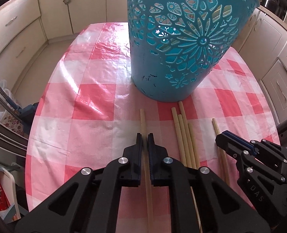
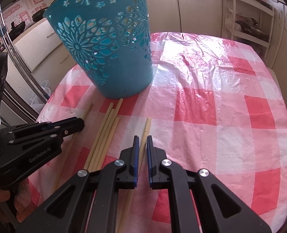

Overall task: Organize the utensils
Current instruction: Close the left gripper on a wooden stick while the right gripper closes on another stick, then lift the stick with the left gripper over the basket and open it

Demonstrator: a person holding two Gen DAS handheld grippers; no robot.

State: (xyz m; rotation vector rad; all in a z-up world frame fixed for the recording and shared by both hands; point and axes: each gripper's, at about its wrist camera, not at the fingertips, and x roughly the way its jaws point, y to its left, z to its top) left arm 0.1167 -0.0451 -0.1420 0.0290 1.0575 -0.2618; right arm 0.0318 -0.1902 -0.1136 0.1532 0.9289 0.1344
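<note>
A tall teal cut-out basket (image 1: pixel 172 48) (image 2: pixel 108 48) stands upright on the pink checked tablecloth (image 1: pixel 85 116). In front of it lie pale wooden chopsticks. My left gripper (image 1: pixel 145 136) is shut on the leftmost chopstick (image 1: pixel 143 120), which runs between its fingers and lies on the cloth. My right gripper (image 2: pixel 143 138) is shut on the rightmost chopstick (image 2: pixel 147 126), also low on the cloth. Between them several loose chopsticks (image 1: pixel 182 132) (image 2: pixel 106 132) lie side by side, pointing at the basket. Each view shows the other gripper too: the right gripper (image 1: pixel 221 136), the left gripper (image 2: pixel 81 123).
Cream kitchen cabinets (image 1: pixel 17 29) surround the table on all sides. A white shelf rack (image 2: pixel 248 19) with pans stands at the back right. Plastic bags (image 1: pixel 0 104) and a metal chair frame (image 2: pixel 17 54) sit beside the table's left edge. Wrinkled cloth (image 2: pixel 201 58) covers the table right of the basket.
</note>
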